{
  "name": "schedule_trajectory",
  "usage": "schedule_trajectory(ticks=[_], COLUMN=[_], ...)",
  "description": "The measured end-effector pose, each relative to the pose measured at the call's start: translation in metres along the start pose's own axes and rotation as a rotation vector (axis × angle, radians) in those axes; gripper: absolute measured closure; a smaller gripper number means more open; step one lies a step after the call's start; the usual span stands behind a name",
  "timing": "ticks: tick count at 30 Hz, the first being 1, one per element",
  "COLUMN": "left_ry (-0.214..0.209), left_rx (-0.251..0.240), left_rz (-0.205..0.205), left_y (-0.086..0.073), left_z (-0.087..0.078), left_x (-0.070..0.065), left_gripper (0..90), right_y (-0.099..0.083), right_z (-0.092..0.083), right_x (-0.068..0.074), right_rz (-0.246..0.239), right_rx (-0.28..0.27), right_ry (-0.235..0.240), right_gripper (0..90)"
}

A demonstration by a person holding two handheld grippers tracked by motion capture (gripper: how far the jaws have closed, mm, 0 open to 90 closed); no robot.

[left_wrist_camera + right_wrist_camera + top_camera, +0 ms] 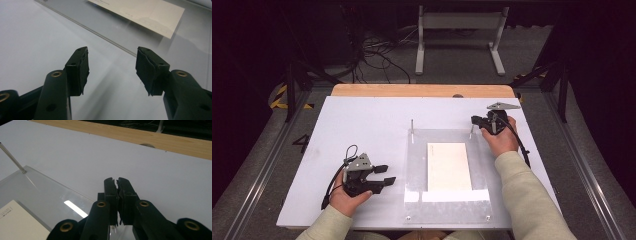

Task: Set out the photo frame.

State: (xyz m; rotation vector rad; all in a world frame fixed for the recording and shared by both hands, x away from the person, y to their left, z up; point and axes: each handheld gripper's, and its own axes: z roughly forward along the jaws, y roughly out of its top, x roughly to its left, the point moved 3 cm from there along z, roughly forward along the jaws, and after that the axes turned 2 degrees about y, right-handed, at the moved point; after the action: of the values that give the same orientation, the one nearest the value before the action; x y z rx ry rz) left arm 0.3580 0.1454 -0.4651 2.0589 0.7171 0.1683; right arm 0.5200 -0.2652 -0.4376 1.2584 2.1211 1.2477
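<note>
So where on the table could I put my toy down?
The widest bare white patch lies between the wooden edge and the clear plate, over the left claw. The right side is crowded: the right claw sits shut at the plate's far corner.

Beyond my white board (362,125) I see a wooden table edge (422,90), tangled cables (372,55) and a grey stand (459,35).

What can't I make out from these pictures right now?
- Print on the cream rectangular card under the clear acrylic plate: too small and blurred, left gripper view.
- Whether the shut right tool pinches the far-right thin metal post: its jaws cover it, right gripper view; too small, high view.
</note>
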Motion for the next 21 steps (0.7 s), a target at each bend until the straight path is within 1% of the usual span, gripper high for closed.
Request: schedule_trajectory(ticks=[6,7,10,12,14,15,18,19,20,21], left_ry=[-0.006,-0.004,0.003,0.019,0.049,0.058,0.064,0.058,0.059,0.067], left_rx=[0.013,0.014,0.024,0.032,0.042,0.038,0.004,-0.012,-0.025,-0.035], left_rz=[0.021,0.023,0.034,0.046,0.082,0.088,0.117,0.131,0.152,0.183], left_y=[-0.001,-0.001,-0.002,-0.003,-0.005,-0.005,-0.002,0.0,0.003,0.005], left_z=[0.001,0.002,0.003,0.004,0.006,0.006,0.005,0.004,0.003,0.003], left_x=[-0.003,-0.003,-0.005,-0.005,-0.005,-0.005,-0.009,-0.012,-0.016,-0.021], left_gripper=[43.9,43.8,42.7,40.4,38.7,37.9,36.4,36.3,35.9,35.7], right_y=[0.004,0.005,0.005,0.006,0.006,0.006,0.006,0.006,0.007,0.007], right_z=[0.003,0.004,0.006,0.007,0.008,0.009,0.01,0.011,0.011,0.011], right_x=[-0.003,-0.004,-0.007,-0.008,-0.009,-0.01,-0.011,-0.012,-0.012,-0.013], right_rz=[0.033,0.032,0.055,0.065,0.075,0.081,0.096,0.098,0.101,0.11], right_rx=[0.025,0.025,0.017,0.016,0.013,0.013,0.011,0.011,0.01,0.012], right_ry=[0.005,0.01,0.022,0.024,0.028,0.029,0.033,0.034,0.036,0.04], right_gripper=[86.0,86.1,86.0,86.0,86.0,85.9,85.9,85.9,85.9,85.9])
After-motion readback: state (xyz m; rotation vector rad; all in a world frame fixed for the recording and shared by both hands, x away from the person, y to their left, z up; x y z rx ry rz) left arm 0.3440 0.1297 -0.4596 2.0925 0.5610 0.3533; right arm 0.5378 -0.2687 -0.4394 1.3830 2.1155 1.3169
